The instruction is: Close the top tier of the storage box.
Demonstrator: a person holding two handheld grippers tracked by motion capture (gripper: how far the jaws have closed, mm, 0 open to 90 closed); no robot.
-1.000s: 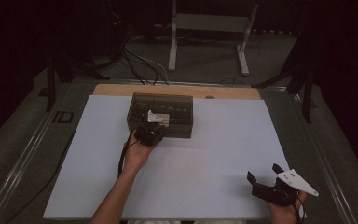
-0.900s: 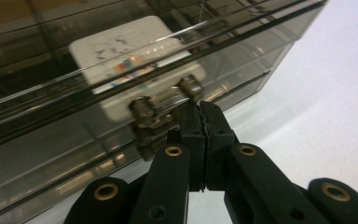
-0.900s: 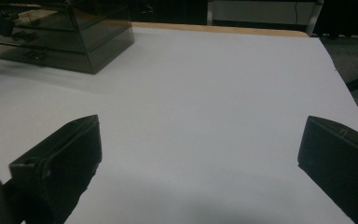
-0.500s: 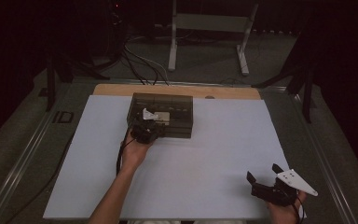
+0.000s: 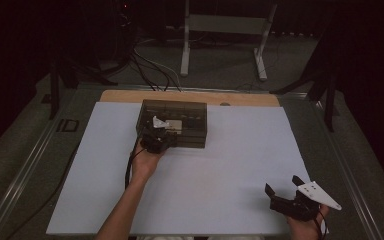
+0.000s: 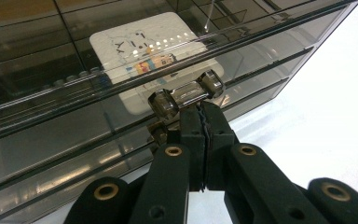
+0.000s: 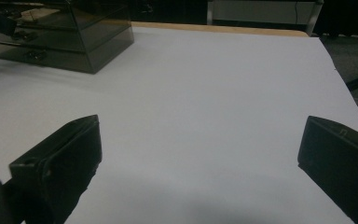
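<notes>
White-covered bench point(image 5: 230, 165); my left gripper point(image 6: 200, 122) clamped on smoked acrylic drawer box's point(image 5: 172, 122) glossy handle point(image 6: 186, 93), slippery, brittle; right gripper point(image 5: 289, 192) jaws apart, idle

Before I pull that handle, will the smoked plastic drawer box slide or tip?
Probably slide: the drawer box sits loose on smooth white paper, nothing bracing it. Its thin clear walls look light. The left hand-held gripper is shut under the glossy handle, which may slip.
</notes>
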